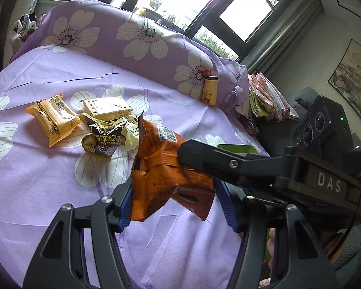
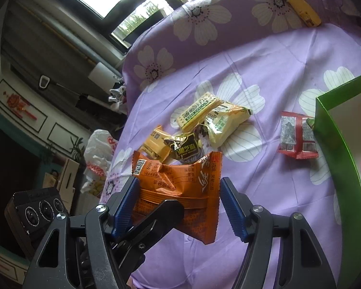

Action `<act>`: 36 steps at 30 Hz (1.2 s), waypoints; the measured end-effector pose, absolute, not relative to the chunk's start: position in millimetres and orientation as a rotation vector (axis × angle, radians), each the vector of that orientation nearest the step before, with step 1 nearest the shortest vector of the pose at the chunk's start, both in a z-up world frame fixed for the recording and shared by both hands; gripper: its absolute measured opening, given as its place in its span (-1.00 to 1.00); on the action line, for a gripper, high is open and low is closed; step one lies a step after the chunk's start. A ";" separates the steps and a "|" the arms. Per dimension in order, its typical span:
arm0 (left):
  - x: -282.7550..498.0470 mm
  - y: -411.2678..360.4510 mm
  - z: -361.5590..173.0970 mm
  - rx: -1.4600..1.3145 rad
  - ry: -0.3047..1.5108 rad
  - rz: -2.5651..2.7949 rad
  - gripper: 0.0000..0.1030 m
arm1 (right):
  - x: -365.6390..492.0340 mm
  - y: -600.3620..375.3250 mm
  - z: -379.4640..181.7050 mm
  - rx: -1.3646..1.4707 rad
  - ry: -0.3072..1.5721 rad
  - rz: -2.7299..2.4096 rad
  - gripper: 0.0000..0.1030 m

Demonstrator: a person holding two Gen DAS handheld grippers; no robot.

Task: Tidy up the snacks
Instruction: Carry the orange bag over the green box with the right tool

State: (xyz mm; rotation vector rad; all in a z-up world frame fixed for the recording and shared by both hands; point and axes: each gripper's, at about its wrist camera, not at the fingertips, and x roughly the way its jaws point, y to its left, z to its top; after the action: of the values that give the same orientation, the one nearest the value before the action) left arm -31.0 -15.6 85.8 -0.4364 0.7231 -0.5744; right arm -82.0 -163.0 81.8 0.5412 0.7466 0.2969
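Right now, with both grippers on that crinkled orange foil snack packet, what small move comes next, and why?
Probably the left gripper lets go. Both it and the right gripper seem clamped on the orange foil snack packet, and the green cardboard box already holding snacks lies on the right gripper's side.

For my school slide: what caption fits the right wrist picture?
Two grippers meet at an orange snack packet above a purple flowered sheet.
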 end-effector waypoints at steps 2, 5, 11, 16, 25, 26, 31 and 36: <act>-31.0 -13.9 86.4 -0.452 0.717 -0.582 0.16 | -82.4 -162.6 82.4 0.529 0.749 0.285 0.36; -32.0 -14.8 88.1 -0.440 0.710 -0.589 0.16 | -83.5 -163.1 83.8 0.524 0.743 0.275 0.36; -32.5 -15.0 89.5 -0.452 0.704 -0.610 0.16 | -84.5 -164.4 86.3 0.518 0.734 0.274 0.36; -27.6 -23.4 95.9 -0.476 0.703 -0.655 0.15 | -86.9 -174.7 91.3 0.530 0.713 0.281 0.36; -23.4 -79.4 120.3 -0.374 0.672 -0.717 0.16 | -107.3 -223.2 104.1 0.611 0.618 0.219 0.36; -22.6 -85.3 121.8 -0.366 0.671 -0.725 0.16 | -109.5 -229.1 104.9 0.620 0.609 0.214 0.36; -14.9 -117.4 124.4 -0.342 0.689 -0.789 0.16 | -120.6 -258.5 106.4 0.676 0.566 0.160 0.36; -8.9 -150.5 119.4 -0.340 0.730 -0.859 0.16 | -131.5 -289.2 100.4 0.740 0.543 0.074 0.36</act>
State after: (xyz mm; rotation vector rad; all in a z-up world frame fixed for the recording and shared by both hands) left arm -8.9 -150.5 119.4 -0.3397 0.7299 -0.8590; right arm -131.5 -289.2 100.4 0.7401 0.5429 0.0742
